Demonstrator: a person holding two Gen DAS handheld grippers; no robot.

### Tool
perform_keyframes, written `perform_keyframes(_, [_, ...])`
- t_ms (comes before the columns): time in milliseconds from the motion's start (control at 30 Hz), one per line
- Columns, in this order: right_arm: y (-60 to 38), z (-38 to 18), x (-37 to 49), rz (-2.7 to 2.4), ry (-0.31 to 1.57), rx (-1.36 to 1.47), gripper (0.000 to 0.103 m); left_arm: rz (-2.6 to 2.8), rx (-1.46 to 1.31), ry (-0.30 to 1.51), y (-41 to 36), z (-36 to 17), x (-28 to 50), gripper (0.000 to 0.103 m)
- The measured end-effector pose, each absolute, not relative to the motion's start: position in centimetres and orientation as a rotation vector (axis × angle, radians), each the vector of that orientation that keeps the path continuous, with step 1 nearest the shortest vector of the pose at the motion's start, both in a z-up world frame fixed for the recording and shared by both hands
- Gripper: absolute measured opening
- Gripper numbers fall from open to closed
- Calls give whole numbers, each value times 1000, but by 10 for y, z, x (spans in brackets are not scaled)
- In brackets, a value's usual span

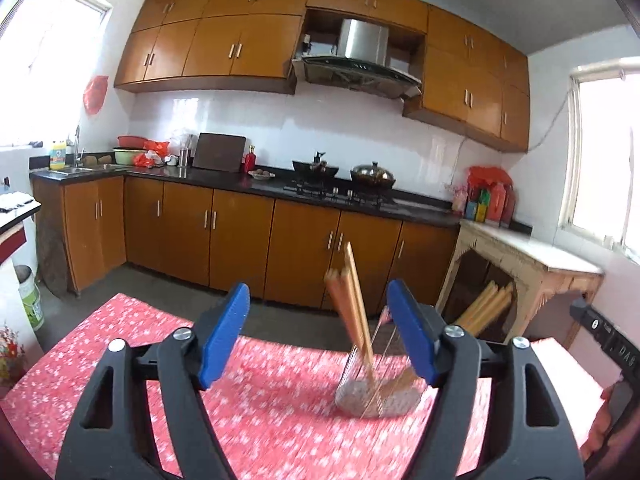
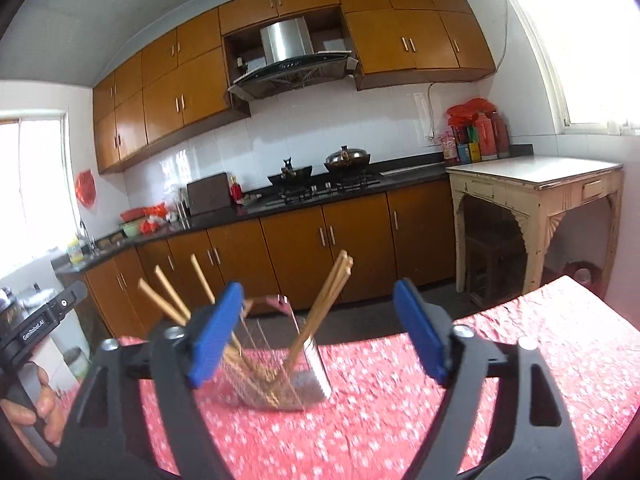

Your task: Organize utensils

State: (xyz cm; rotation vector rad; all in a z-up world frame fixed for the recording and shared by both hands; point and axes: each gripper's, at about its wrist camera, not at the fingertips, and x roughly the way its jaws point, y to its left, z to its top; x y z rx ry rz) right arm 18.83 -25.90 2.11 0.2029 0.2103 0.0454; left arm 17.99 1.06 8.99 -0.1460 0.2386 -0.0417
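From where I sit, my left hand-held gripper (image 1: 318,336) is released, its blue pads (image 1: 224,334) spread wide with nothing between them but the red flowered cloth of the bench (image 1: 100,360). Just ahead of it and toward its right pad stands the clear holder (image 1: 376,380), with a bundle of wooden chopsticks (image 1: 352,300) leaning up out of it; a second bundle shows past the right pad, but I cannot tell whether that one sits in the same holder. Further right in this view I see the edge of my other tool. Moving on to my right hand-held gripper (image 2: 318,334), it too is released and empty, pads clear of everything. The holder (image 2: 316,360) sits just ahead of it, nearer its left pad (image 2: 218,334), with chopsticks (image 2: 324,300) fanned out in two groups, one leaning left behind that pad and one leaning right through the open gap. At the far left of this view a hand (image 2: 38,408) grips the handle of the left tool. I judge that the chopsticks are already in the holder and both tools are free of them, so the placing step looks finished. If more utensils remain, they lie outside both views; the next move calls for finding them and lining up a pad on either side before clenching, without knocking the holder, which looks light and top-heavy.
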Motion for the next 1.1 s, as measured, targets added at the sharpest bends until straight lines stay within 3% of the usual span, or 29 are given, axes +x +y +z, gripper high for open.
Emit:
perform_keyframes(67, [-254, 13, 180, 39, 222, 181, 91, -43, -131, 252, 12, 81, 174, 80])
perform_keyframes(400, [-240, -16, 154, -15, 259, 109, 98, -64, -47, 275, 10, 49, 149, 101])
perform_keyframes(1100, [-188, -62, 64, 22, 123, 5, 99, -48, -20, 217, 14, 15, 76, 101])
